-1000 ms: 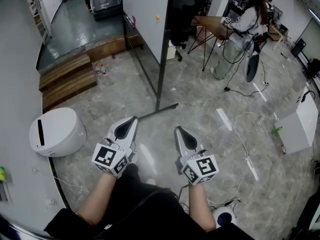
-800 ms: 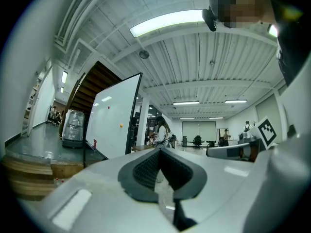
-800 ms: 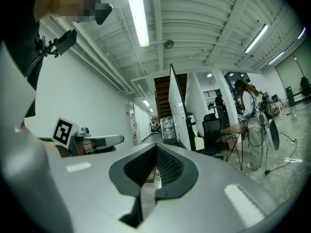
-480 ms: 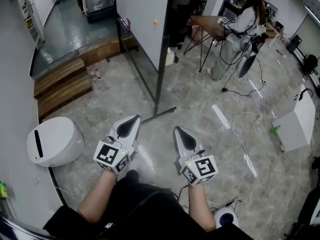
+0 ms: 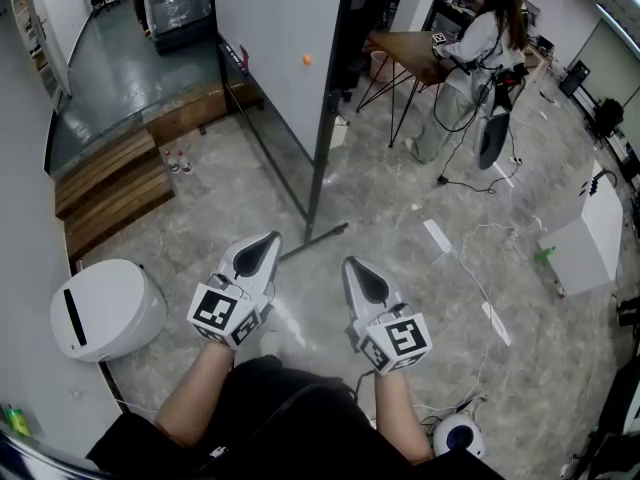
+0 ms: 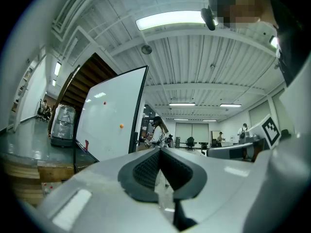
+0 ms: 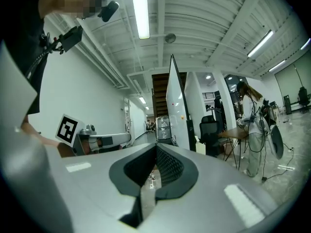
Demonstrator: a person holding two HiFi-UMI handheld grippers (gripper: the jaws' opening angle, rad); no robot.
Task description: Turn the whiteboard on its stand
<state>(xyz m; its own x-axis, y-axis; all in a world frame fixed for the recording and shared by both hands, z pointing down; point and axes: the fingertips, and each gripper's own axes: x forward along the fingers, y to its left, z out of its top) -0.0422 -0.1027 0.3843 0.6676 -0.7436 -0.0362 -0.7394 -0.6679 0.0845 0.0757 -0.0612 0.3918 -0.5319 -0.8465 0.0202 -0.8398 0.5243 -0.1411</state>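
The whiteboard [image 5: 270, 38] stands ahead of me on a marble floor, its white panel held in a black frame post [image 5: 325, 118] with a floor foot [image 5: 315, 240]. Two small orange and red magnets dot the panel. My left gripper [image 5: 262, 243] is shut and empty, its tip just short of the stand's foot. My right gripper [image 5: 352, 265] is shut and empty beside it, further right. In the left gripper view the whiteboard [image 6: 114, 115] shows its face beyond the left gripper [image 6: 159, 149]. In the right gripper view the whiteboard [image 7: 176, 110] appears nearly edge-on past the right gripper [image 7: 156, 146].
A white rounded bin [image 5: 105, 308] sits at the left, with wooden steps [image 5: 110, 183] behind it. A person [image 5: 470, 58] stands at a table [image 5: 410, 53] far right. A white box [image 5: 590, 238] and floor cables lie to the right.
Both grippers have moved forward together toward the whiteboard, staying shut. The stand's foot and the panel now lie nearer in the head view.
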